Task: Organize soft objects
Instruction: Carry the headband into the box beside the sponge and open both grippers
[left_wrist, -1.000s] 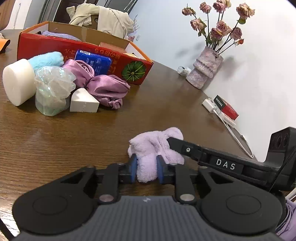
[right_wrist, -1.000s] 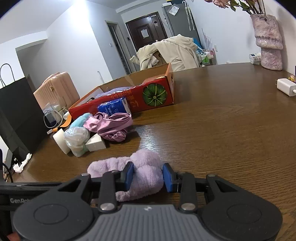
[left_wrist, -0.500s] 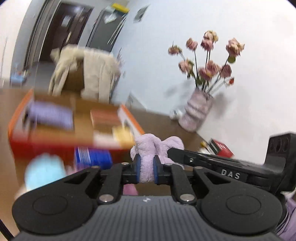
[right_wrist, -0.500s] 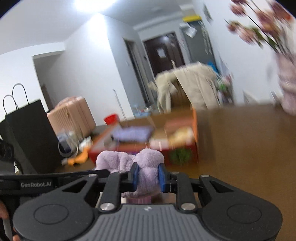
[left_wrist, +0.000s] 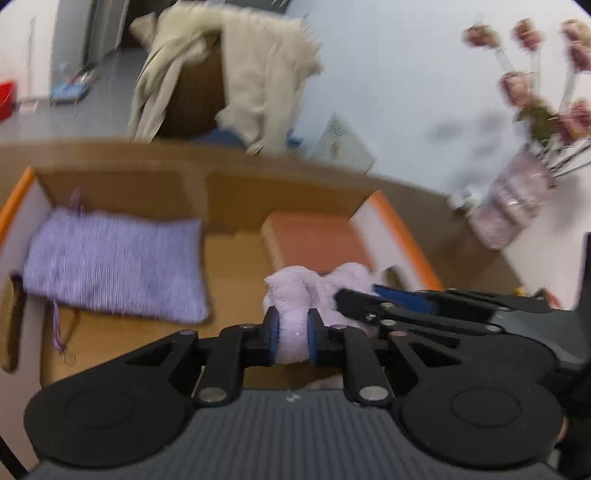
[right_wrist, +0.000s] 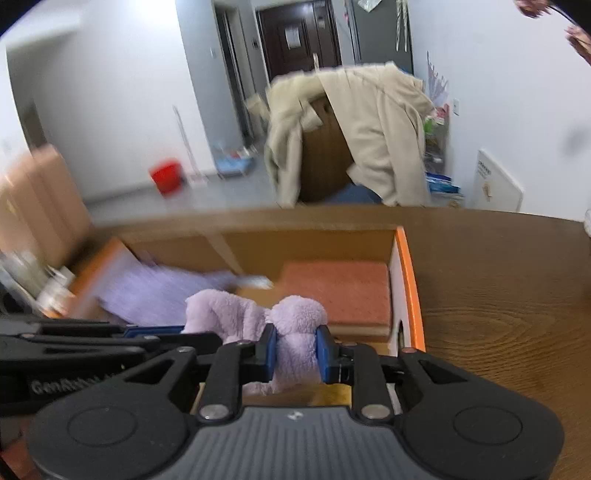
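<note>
A: What do the grippers hold?
B: The left gripper (left_wrist: 291, 339) and right gripper (right_wrist: 295, 354) both pinch the lilac plush cloth (right_wrist: 291, 332), the left's jaws having just eased slightly.
A: And beyond?
B: The open cardboard box (right_wrist: 408, 291) lies just below and ahead.

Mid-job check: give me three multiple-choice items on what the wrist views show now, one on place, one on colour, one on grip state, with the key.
1. The fluffy towel hangs over:
A. the cardboard box
B. the floor
C. the vase

2. The knitted pouch in the box is:
A. green
B. purple
C. black

3. The towel is held by:
A. neither gripper
B. the left gripper only
C. both, with the right gripper

Key:
1 A, box interior lies beneath it.
2 B, purple knit shows.
3 C, both pad pairs pinch towel folds.
</note>
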